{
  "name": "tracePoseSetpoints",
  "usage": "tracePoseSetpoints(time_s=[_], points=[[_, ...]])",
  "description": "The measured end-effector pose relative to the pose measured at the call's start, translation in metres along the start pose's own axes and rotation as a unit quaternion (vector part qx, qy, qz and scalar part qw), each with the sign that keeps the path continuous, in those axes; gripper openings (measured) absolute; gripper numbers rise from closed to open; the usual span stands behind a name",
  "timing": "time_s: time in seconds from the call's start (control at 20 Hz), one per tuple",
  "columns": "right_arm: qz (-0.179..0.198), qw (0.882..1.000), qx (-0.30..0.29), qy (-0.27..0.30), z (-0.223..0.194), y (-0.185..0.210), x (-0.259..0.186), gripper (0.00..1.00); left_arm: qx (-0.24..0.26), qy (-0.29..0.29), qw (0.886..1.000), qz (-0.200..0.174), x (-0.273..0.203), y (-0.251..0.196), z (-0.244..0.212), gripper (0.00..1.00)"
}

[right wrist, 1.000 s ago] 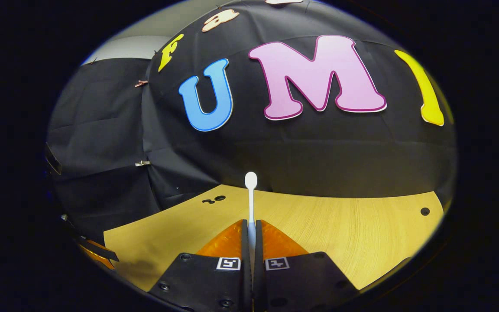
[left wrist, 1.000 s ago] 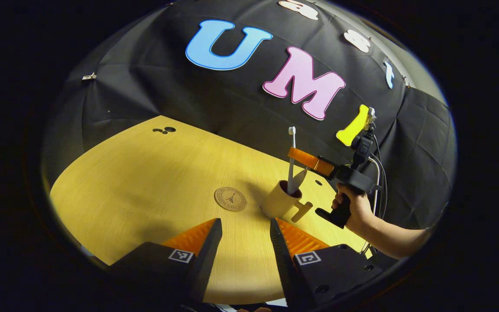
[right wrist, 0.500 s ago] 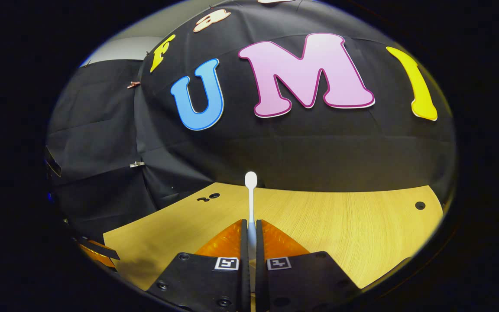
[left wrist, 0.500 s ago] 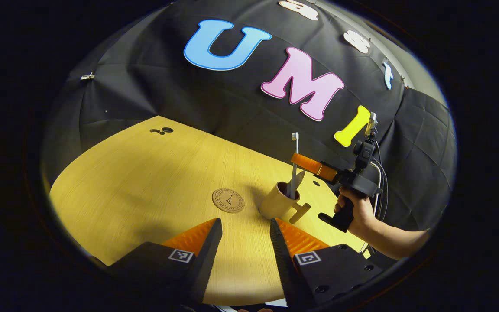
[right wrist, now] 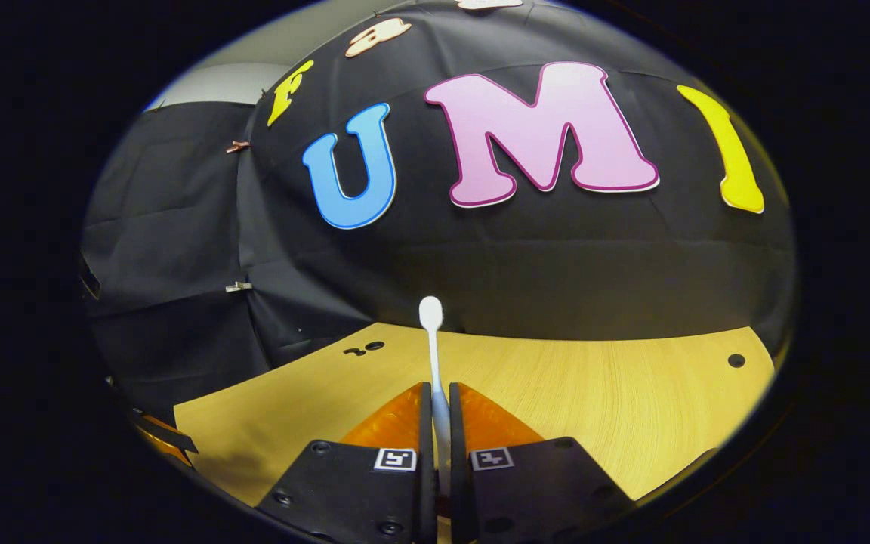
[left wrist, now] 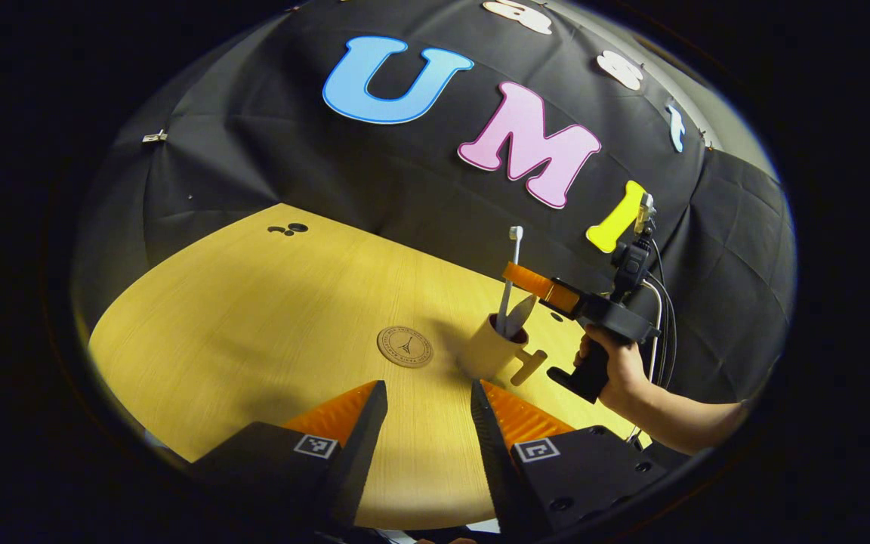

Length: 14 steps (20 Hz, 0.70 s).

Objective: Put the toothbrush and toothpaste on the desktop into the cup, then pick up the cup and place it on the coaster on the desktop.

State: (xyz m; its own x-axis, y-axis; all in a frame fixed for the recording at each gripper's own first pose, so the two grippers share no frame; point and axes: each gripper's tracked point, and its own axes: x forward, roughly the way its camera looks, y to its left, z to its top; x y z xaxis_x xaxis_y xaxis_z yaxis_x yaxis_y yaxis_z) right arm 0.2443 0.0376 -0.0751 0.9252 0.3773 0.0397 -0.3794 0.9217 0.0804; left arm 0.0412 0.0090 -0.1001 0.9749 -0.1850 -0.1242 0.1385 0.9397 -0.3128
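Right gripper view looks straight along my right gripper (right wrist: 435, 412), whose two fingers are pressed together on the toothbrush (right wrist: 433, 355); its handle rises from between them and the white head stands at twelve o'clock against the dark cloth, above the far edge of the desk (right wrist: 631, 408). From the left gripper view I see the same tool from outside: my hand (left wrist: 616, 370) holds the right gripper (left wrist: 519, 275) at about three o'clock, level over the cup (left wrist: 489, 349), with the toothbrush upright and its lower end dipping into the cup's mouth. A pale pointed shape beside it in the cup looks like the toothpaste (left wrist: 519, 313), though I cannot be sure at this size. The cup's handle points toward five o'clock, and the coaster (left wrist: 405, 346) lies flat just beside the cup at its nine o'clock, bare. My left gripper (left wrist: 427, 400) hangs low at six o'clock with its fingers spread apart and nothing between them. I judge the step in hand to be dropping the toothbrush into the cup. Next I should part the right fingers so the brush settles against the rim, draw clear without knocking it, then take the cup and carry it over onto the coaster.
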Motion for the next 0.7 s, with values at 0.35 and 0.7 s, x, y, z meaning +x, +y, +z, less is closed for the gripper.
tracePoseSetpoints(time_s=[0.35,0.7], points=[[-0.006,1.000,0.014,0.016,0.000,-0.002,-0.013,0.14,-0.006,-0.005,1.000,0.006,-0.003,0.002,0.007,0.70],[-0.019,0.999,-0.001,0.051,-0.006,0.003,-0.036,0.31,-0.003,-0.003,1.000,0.004,-0.008,-0.001,0.010,0.70]])
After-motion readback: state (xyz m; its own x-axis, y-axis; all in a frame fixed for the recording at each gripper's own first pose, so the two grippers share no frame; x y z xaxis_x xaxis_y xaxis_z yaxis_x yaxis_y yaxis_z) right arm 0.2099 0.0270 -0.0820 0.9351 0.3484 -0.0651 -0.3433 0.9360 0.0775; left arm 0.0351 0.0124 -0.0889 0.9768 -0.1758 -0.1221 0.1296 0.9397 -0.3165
